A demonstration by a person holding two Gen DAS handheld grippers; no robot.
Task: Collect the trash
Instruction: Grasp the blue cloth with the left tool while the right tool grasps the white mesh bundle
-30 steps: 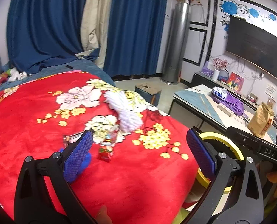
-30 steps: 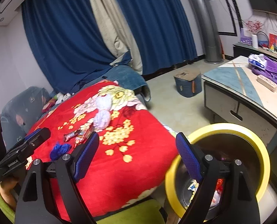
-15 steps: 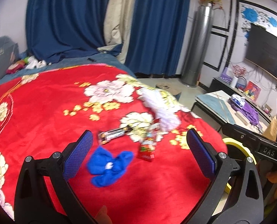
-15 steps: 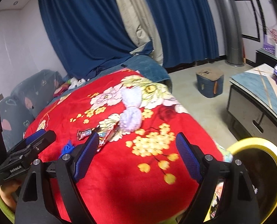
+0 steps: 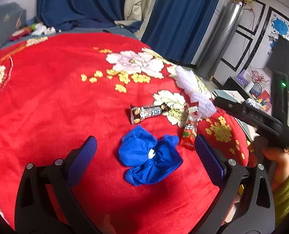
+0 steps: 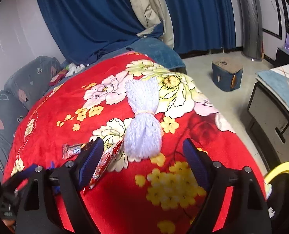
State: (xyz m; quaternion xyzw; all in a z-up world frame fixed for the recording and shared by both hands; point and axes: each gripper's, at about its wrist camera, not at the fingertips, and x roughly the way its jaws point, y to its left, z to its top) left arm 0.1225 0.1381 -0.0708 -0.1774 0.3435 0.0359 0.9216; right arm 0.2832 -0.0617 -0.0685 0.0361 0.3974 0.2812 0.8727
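On a red floral blanket [image 5: 56, 101] lie a crumpled blue tissue [image 5: 149, 157], a dark chocolate bar wrapper [image 5: 149, 113], a red candy wrapper [image 5: 189, 134] and a white foam net sleeve [image 5: 195, 91]. My left gripper [image 5: 145, 156] is open, with the blue tissue lying between its fingers. My right gripper [image 6: 142, 156] is open, just above the near end of the foam net sleeve [image 6: 144, 117]. The red wrapper [image 6: 105, 163] lies by its left finger, and the chocolate wrapper [image 6: 73, 150] lies further left. The yellow-rimmed trash bin [image 6: 280, 171] shows at the lower right.
Blue curtains [image 5: 86, 2] hang behind the bed. A blue stool [image 6: 227, 76] stands on the floor, with a low table [image 6: 280, 89] to its right. The right gripper's body [image 5: 257, 117] shows in the left wrist view.
Both grippers have moved forward and left over the bed. The blue tissue now lies between my left fingers. The foam sleeve is nearer my right gripper, and the bin has slid towards the frame edge.
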